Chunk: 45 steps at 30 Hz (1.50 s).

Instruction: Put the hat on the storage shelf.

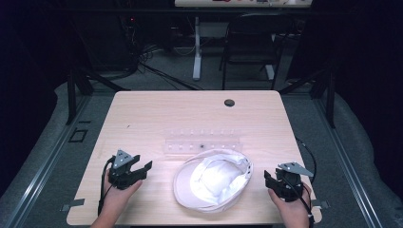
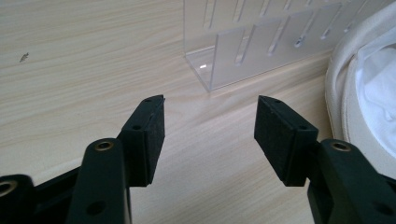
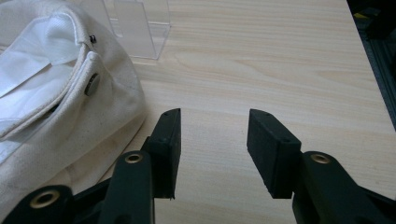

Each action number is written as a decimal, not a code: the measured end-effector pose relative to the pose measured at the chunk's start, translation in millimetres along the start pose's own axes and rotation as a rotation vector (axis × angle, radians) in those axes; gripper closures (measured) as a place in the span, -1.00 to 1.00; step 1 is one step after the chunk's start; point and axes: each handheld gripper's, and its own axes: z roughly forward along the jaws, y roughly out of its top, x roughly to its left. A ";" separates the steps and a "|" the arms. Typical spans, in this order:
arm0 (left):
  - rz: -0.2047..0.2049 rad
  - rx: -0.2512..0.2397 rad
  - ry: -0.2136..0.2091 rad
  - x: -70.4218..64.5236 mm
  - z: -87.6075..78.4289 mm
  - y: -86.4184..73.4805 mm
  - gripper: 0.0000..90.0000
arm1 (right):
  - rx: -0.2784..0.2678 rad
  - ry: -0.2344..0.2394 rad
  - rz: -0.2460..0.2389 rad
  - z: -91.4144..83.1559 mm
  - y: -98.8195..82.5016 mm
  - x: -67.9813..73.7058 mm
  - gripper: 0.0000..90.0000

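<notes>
My table (image 1: 157, 114) is pale wood-grain laminate with rounded corners; a dark round cable port (image 1: 229, 102) sits near its far edge at 12 o'clock; a small dark fleck marks the grain in my left gripper view. The white cap (image 1: 214, 179) lies upside down at the near centre, lining up, a metal snap visible on its side in my right gripper view. Just beyond it, at 12 o'clock from the cap, stands a clear acrylic rack (image 1: 203, 141) with slotted dividers. My left gripper (image 1: 142, 167) rests at 9 o'clock from the cap, apart from it, jaws spread with bare table between them. My right gripper (image 1: 267, 177) sits at 3 o'clock, near the cap's edge, jaws likewise spread on nothing. The room is dark beyond the table; grey floor, black cables, a white desk leg (image 1: 196, 47) and a black chair (image 1: 252, 42) at 12 o'clock.
</notes>
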 end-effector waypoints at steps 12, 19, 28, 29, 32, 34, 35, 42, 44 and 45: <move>0.010 0.003 -0.008 -3.8 1.0 0.4 0.00 | 0.018 0.004 0.013 -0.4 1.0 -2.4 0.22; 0.008 0.001 -0.007 -5.5 -0.1 2.0 0.03 | 0.035 0.010 0.030 -0.6 3.3 -5.5 0.21; 0.000 -0.003 0.011 -6.0 -1.1 2.4 0.02 | 0.064 0.028 0.043 -1.8 10.0 -7.1 0.23; 0.002 -0.001 0.011 -5.8 -0.8 2.3 0.02 | 0.076 0.034 0.043 -1.8 11.2 -7.3 0.23; 0.006 0.009 0.015 -5.7 0.4 1.9 0.02 | 0.085 0.046 0.041 -1.6 14.0 -7.5 0.23; 0.009 0.012 0.013 -6.1 0.5 2.1 0.02 | 0.091 0.054 0.041 -2.4 16.1 -7.2 0.23; 0.009 0.009 0.014 -6.4 0.8 2.1 0.02 | 0.090 0.059 0.045 -2.4 17.2 -6.3 0.22; 0.011 0.008 0.015 -6.4 0.3 2.0 0.03 | 0.118 0.072 0.036 -3.0 23.9 -2.4 0.18; 0.012 0.008 0.017 -6.3 0.3 2.0 0.03 | 0.126 0.080 0.044 -3.8 26.6 -0.9 0.17; 0.013 0.008 0.016 -6.1 0.4 2.0 0.03 | 0.126 0.082 0.040 -4.0 27.8 -0.5 0.17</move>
